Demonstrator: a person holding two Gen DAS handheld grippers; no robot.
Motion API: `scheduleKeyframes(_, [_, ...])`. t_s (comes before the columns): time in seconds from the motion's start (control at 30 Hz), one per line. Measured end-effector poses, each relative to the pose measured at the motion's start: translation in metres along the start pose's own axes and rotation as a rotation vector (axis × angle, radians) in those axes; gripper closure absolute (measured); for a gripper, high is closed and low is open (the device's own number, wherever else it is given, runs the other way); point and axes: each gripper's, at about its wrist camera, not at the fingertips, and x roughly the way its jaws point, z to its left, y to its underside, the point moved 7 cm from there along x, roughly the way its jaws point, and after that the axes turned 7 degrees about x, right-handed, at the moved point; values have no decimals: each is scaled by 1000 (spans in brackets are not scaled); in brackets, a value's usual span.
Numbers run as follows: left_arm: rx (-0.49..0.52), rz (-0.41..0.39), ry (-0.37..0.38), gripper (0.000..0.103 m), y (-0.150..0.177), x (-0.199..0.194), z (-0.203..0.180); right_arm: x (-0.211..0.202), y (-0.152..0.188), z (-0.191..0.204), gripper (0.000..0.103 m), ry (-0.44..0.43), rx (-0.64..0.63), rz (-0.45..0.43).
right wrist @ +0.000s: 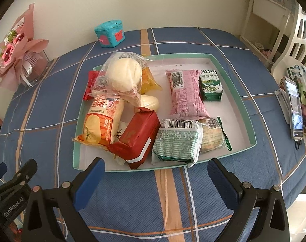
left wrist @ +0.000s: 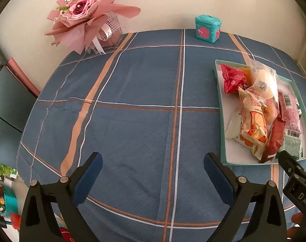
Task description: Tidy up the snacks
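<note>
Two hand-held grippers, left [left wrist: 153, 169] and right [right wrist: 156, 171], gape wide and empty above the tablecloth [left wrist: 132, 100], near the snack tray [right wrist: 251, 133].

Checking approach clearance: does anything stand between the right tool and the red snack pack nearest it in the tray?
Only the tray's low near wall. The right tool is open just before it; the red snack pack lies right behind, uncovered.

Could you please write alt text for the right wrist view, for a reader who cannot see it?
A shallow teal-rimmed tray of packaged snacks sits on a blue plaid tablecloth, with the open right gripper poised just before its near edge. A wrapped white bun tops the pile at left; a pink packet lies at right.
</note>
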Motion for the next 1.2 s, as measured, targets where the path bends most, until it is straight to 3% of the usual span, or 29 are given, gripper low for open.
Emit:
scheduleKeyframes(0.57, [-81, 23, 12, 3, 2, 5, 22, 1, 1, 7, 0, 12, -35, 0])
scheduleKeyframes(1.2, [-78, 38, -10, 3, 2, 6, 23, 1, 2, 10, 0, 15, -42, -1])
